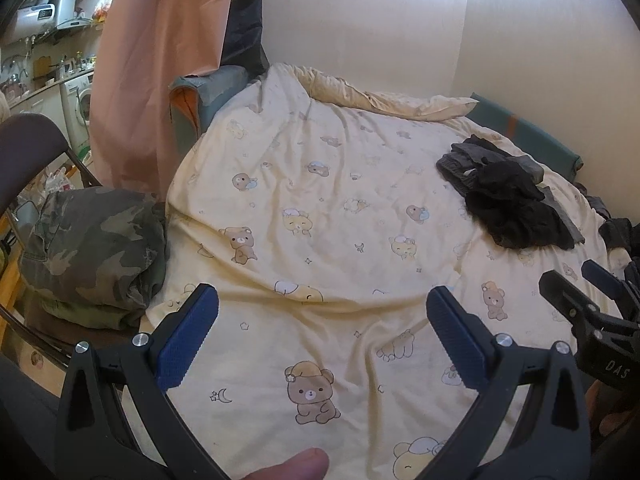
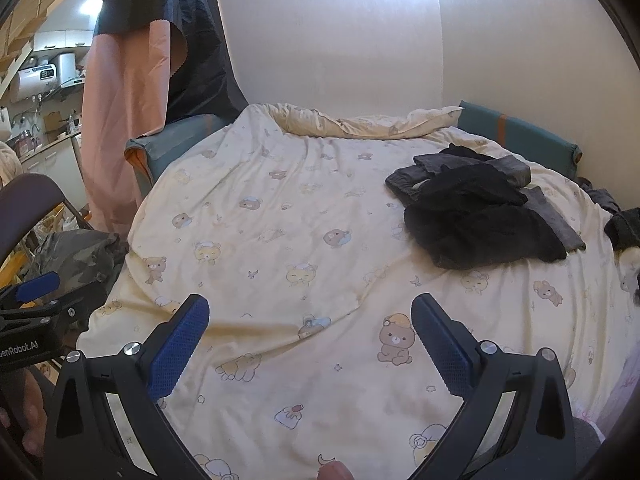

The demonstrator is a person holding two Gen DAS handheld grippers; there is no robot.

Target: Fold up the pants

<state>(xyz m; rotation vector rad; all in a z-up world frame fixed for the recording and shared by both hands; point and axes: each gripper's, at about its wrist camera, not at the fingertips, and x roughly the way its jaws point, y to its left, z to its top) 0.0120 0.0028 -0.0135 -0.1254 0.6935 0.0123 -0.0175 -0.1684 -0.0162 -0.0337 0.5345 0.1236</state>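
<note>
A heap of dark pants (image 1: 508, 196) (image 2: 480, 212) lies crumpled at the far right of a bed with a cream bear-print cover (image 1: 320, 220) (image 2: 300, 240). Black pieces sit on top of grey ones. My left gripper (image 1: 322, 304) hovers open over the near part of the bed, nothing between its blue pads (image 1: 188, 340). My right gripper (image 2: 310, 312) is also open and empty, the heap ahead and to its right. Each gripper shows at the edge of the other's view: the right gripper (image 1: 592, 292) and the left gripper (image 2: 32, 292).
Folded camouflage pants (image 1: 96, 252) (image 2: 76, 256) rest on a dark chair (image 1: 28, 140) left of the bed. A peach curtain (image 1: 160, 60) hangs behind it. More dark clothing (image 2: 624, 228) lies at the bed's right edge. A teal headboard cushion (image 2: 520, 140) lines the wall.
</note>
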